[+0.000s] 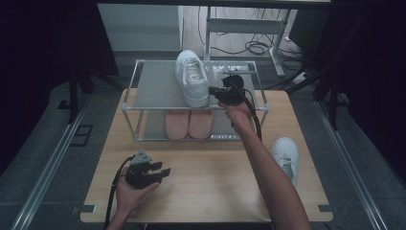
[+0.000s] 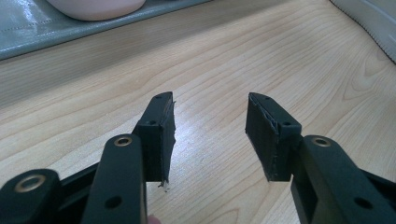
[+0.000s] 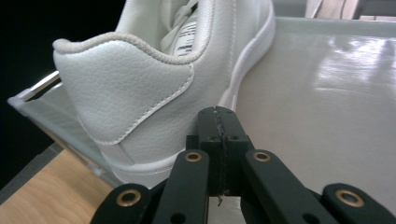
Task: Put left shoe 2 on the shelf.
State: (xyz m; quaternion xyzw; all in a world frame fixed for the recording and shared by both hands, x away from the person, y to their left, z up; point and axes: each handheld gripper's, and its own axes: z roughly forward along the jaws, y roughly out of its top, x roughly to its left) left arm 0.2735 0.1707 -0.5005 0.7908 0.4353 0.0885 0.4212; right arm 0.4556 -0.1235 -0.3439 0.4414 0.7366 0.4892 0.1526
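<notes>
Right gripper (image 1: 213,91) is up at the top shelf of the rack (image 1: 158,86), held by the right hand (image 1: 237,112), arm stretched across the table (image 1: 201,191). In the right gripper view its jaws are pressed together pad to pad, nothing between them. The closed tips (image 3: 219,122) sit against the heel side of the white shoe (image 1: 191,76), low on the sole edge; whether they actually touch or stand just beside it cannot be told. The shoe stands upright on the shelf, heel toward this gripper, toe pointing away from it, and its heel is at the shelf's front edge.

Left gripper (image 1: 162,171) is low on the table, well apart from the right one, held by the left hand (image 1: 131,189). In the left gripper view its jaws stand wide apart over bare wood, with nothing between the pads (image 2: 164,135).

Ahead of the left gripper, on the rack's lower shelf, is a pair of pink shoes (image 1: 189,123), heels facing the table's near side; they are directly below the right gripper.

A second white shoe (image 1: 286,158) lies on the table to the right of the right forearm, near the table's right edge, well apart from both grippers.
</notes>
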